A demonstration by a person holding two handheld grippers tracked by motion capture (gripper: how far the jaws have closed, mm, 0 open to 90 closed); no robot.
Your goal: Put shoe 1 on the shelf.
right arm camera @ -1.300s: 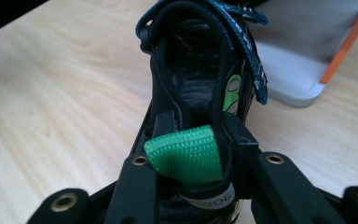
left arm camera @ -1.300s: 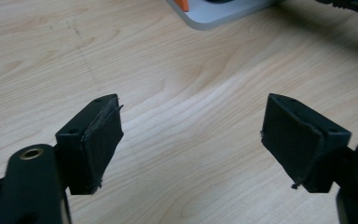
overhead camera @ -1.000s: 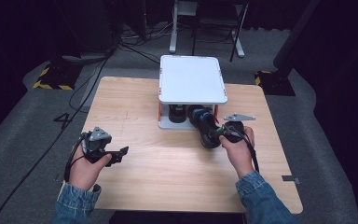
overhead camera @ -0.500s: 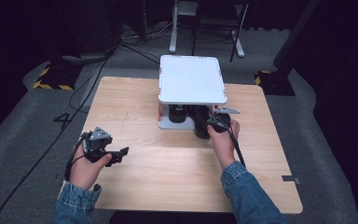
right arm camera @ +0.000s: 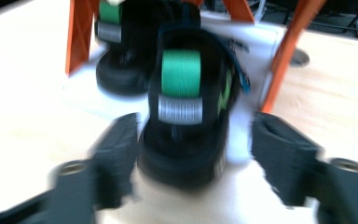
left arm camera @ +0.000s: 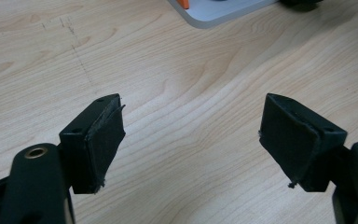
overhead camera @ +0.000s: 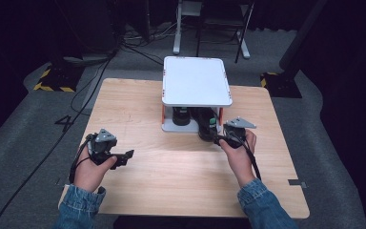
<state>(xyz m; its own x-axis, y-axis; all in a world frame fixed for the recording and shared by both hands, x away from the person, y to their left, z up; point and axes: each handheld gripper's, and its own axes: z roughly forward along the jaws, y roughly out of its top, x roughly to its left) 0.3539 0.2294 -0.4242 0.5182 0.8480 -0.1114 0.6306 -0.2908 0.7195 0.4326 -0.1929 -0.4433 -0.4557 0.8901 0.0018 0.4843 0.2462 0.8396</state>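
Table (overhead camera: 138,100) first: pale wood, and at its far middle the white two-level stand (overhead camera: 198,81) on orange posts, sitting exactly where it sat a second ago. Under its top plate, on the lower shelf, one black shoe (overhead camera: 181,116) with a green heel tab is parked at the left, and a second shoe (right arm camera: 189,107) is now going in beside it at the right. That is the change: a second ago the right gripper (overhead camera: 219,138) held this shoe out in front of the stand, angled across the table, and now the hand has pushed forward and the shoe rests heel toward us at the shelf's front edge. Right jaws have just been opening, and the right gripper view (blurred, mind you) shows them standing to either side of the heel with a gap at the right pad, so I'd call it let go, or very nearly. Judging by that, the placing step looks about done, and the pair now sits side by side on the shelf. Left gripper (overhead camera: 124,157) sits low over bare table at the near left, unmoved from a second ago, jaws wide with nothing between them, and the stand's corner (left arm camera: 223,9) just peeks in at the top.
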